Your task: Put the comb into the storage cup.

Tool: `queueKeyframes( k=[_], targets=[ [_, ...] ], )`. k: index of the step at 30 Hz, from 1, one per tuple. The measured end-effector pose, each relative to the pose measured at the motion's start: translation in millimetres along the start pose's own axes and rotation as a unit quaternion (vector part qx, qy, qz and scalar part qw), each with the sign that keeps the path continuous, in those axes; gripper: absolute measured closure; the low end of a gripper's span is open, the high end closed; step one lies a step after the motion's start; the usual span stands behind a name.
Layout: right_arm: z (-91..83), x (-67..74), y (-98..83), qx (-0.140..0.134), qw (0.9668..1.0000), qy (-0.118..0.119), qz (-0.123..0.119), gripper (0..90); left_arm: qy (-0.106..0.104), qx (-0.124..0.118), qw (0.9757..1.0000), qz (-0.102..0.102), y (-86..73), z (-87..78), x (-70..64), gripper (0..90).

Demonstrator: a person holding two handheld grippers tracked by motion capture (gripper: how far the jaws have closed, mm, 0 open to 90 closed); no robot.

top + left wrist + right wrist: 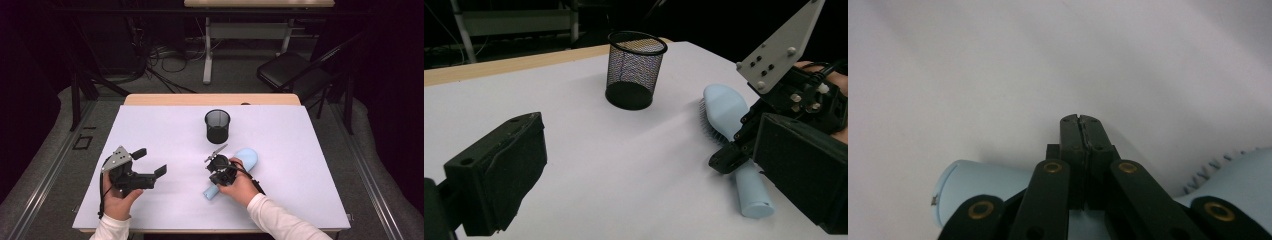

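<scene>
A light blue hairbrush point(247, 157) lies at an angle on the white table point(300, 150), its handle end point(754, 200) toward the person. My right gripper point(216, 172) sits over the handle, its jaws shut with nothing between them; in the right gripper view the closed tips point(1080, 121) hang just past the brush handle point(968, 182), with the bristled head point(1248, 172) at the right. My left gripper point(150, 161) rests at the table's left, held in a hand, jaws wide open and empty, its pads point(504, 170) facing the brush point(724, 105).
A black mesh cup point(217, 126) stands upright behind the brush, also in the left gripper view point(634, 70). A strip of wooden tabletop point(210, 99) runs along the far edge. A black chair point(295, 70) and cables lie beyond on the floor.
</scene>
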State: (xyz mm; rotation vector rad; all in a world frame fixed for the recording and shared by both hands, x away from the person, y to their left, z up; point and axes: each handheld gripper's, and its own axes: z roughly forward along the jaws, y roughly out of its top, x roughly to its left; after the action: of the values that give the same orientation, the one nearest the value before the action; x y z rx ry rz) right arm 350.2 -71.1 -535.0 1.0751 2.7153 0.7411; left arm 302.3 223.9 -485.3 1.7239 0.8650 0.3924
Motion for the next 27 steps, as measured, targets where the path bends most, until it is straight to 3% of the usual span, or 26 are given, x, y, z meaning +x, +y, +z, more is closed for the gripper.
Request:
queueKeyframes(
  k=[16,27],
  targets=[
    [-16.5,1.8,-27.0,-0.014,0.9999,0.002,0.000,89.8,0.000,0.000,1.0000,0.000,-0.2,0.2,-0.4,0.9],
    [-27.9,0.4,-45.3,-0.019,0.9997,-0.012,-0.004,89.8,0.000,0.000,1.0000,0.000,-0.3,0.5,-0.7,1.0]
  ],
)
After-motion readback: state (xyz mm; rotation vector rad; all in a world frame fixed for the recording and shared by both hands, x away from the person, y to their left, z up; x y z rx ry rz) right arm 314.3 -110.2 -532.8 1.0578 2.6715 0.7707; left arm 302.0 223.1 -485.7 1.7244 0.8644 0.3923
